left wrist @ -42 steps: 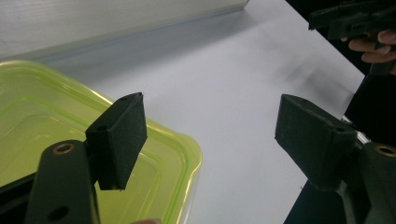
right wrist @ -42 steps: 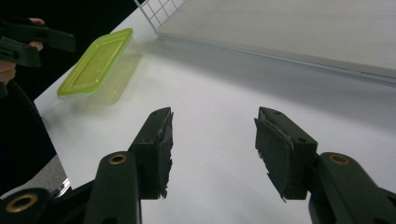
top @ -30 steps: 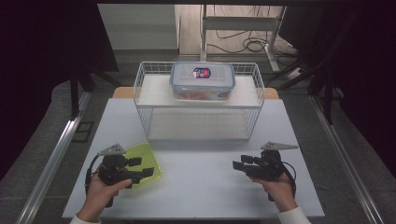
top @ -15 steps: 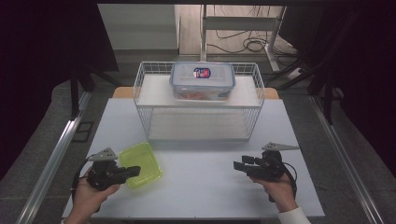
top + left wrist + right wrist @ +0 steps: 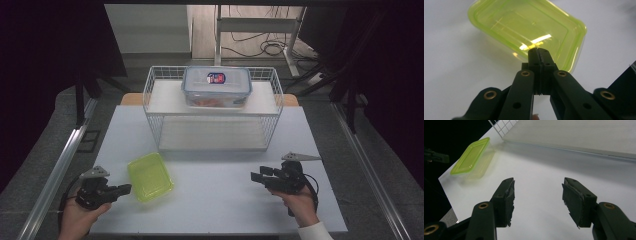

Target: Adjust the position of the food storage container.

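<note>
Lying flat, green container (image 5: 150, 176) long axis slanting toward basket; left gripper (image 5: 125, 189) pinched together, empty

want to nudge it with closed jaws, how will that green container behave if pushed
The green container looks like thin, empty translucent plastic, so probably light and quick to slide on the smooth white table. Low and flat, it seems unlikely to tip. The left hand-held gripper, shut, may skid off its glossy rim.

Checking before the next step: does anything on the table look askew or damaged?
The green container lies skewed to the table's edges, but undamaged. The right tongs' pads look ragged and worn.
</note>
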A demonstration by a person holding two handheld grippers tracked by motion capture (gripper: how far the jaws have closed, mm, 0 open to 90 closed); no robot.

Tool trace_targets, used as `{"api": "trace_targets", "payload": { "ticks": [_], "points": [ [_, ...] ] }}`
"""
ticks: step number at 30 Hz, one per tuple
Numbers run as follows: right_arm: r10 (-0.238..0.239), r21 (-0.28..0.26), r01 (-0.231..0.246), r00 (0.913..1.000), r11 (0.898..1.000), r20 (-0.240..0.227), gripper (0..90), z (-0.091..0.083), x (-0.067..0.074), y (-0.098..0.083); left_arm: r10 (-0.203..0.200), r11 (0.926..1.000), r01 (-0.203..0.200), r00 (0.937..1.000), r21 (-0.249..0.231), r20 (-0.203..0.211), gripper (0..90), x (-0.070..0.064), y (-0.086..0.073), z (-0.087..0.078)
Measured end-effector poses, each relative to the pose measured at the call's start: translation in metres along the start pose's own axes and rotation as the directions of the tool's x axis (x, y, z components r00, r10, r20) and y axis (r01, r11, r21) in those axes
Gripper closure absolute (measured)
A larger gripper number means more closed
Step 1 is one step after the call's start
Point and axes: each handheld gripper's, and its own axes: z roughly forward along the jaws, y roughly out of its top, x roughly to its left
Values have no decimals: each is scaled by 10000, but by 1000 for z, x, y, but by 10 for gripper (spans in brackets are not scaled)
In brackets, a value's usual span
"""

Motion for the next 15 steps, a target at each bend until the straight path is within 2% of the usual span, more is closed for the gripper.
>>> {"api": "trace_targets", "payload": {
  "ticks": [4, 9, 15],
  "points": [
    [60, 3, -60, 10000, 10000, 32, 428, 0, -1, 0, -58, 9996, 60, 10000, 277, -58, 900, 0, -8, 2],
    [41, 16, -41, 10000, 10000, 33, 428, 1, -1, 0, 248, 9954, -237, 9996, 924, -104, 899, -7, -15, 17],
    [37, 1, -37, 10000, 10000, 54, 428, 0, -1, 0, 418, 9915, -413, 9991, 1235, -13, 899, -14, -16, 28]
  ]
}}
